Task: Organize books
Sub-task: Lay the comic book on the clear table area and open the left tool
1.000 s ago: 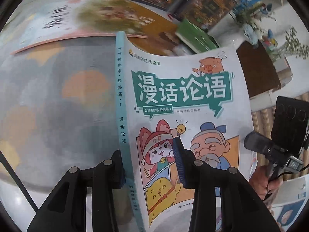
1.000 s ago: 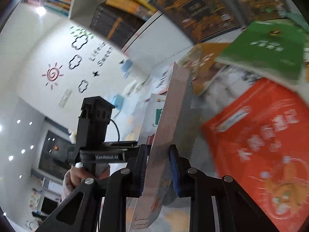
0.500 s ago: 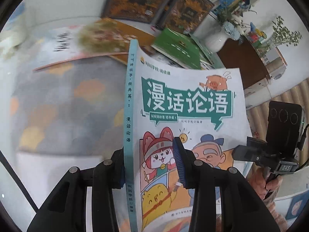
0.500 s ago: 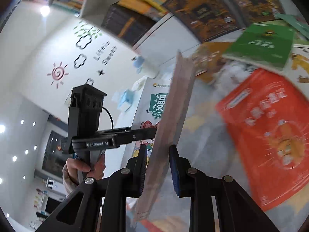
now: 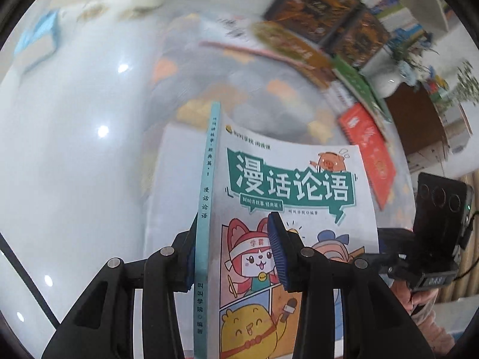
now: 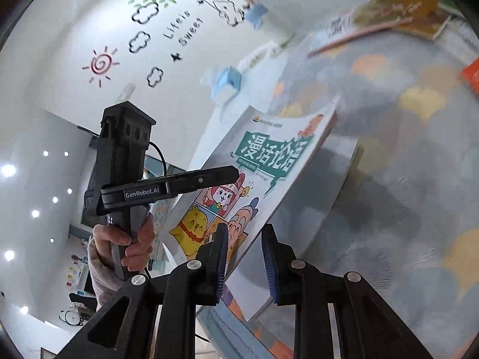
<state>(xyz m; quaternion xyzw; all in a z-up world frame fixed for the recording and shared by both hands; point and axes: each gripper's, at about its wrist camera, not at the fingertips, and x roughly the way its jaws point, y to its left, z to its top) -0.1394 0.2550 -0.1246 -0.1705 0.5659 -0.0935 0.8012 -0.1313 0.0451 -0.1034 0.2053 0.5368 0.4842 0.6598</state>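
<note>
- White-covered paperback comic book with a teal spine [image 5: 287, 209] is held up above the mat, both grippers closed on it: the left gripper [image 5: 236, 251] pinches its spine edge, the right gripper [image 6: 244, 257] its opposite lower edge.
- Its bottom runs out of both views, and the left gripper's right-hand blue pad covers part of the cartoon artwork.
- Large white characters on a green banner read 漫话论语; the spine repeats them, with 叫叫学院 lower down.
- In the right wrist view, the left gripper's black body [image 6: 143, 193] is marked "GenRobot.AI", with a hand [image 6: 128, 239] round its handle.
- "Life is Sweet" stands on the white wall [image 6: 182, 28] among cloud and sun stickers.
- Motion blur smears the grey mat with orange and yellow patches [image 6: 404, 155] and the books lying on it, an orange-red book [image 5: 368, 149] among them; their titles cannot be read.
</note>
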